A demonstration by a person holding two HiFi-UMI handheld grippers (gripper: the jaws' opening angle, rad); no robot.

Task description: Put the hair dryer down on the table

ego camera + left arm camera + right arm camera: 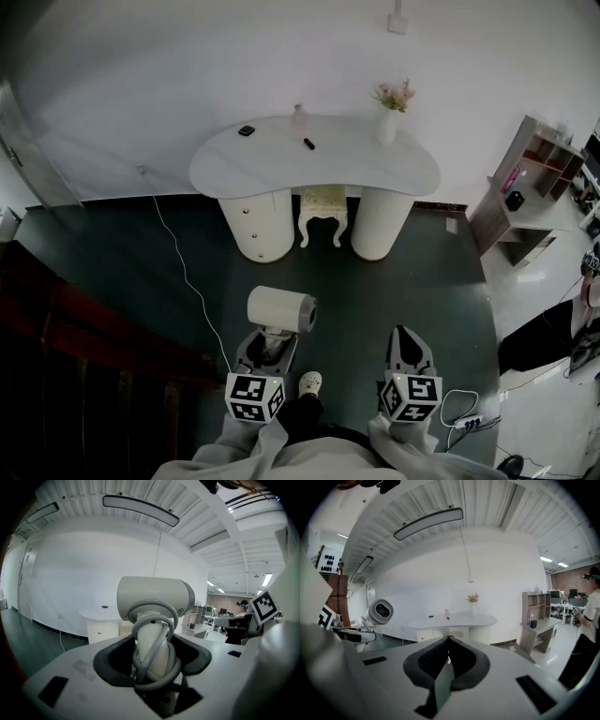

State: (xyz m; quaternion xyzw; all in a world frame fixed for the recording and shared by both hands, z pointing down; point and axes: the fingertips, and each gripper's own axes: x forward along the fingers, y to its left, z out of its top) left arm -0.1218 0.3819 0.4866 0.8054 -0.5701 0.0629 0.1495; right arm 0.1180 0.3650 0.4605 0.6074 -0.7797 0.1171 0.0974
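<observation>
Cream plastic makes up the barrel-shaped hair dryer (281,308), which sits in the left claw (265,349). Seen from the head camera, it is at about 11 o'clock from the person's body, above the dark green floor (131,253) and well short of the table. In the left gripper view the two jaws are clamped on the hair dryer's upright handle, which has its grey cord (154,641) looped around it. The barrel lies crosswise above the jaws.

The right claw (405,330) is at about 1 o'clock. In its own view its jaws meet at the tips and nothing is between them. That view also shows the hair dryer (381,611) at 9 o'clock, with its round end facing the camera.

The white kidney-shaped table (281,169) stands at 12 o'clock against the white wall. On it are:
- a white vase with pink flowers (388,120) toward 1 o'clock
- a small pink bottle (298,118) near the back edge
- a flat black object (247,130)
- a thin black object (308,143)

A cream upholstered stool (322,211) stands between the table's two round pedestals. A thin white cable (183,262) trails across the floor from 10 o'clock toward the left claw. A wooden shelf unit (525,178) stands at 2 o'clock.
</observation>
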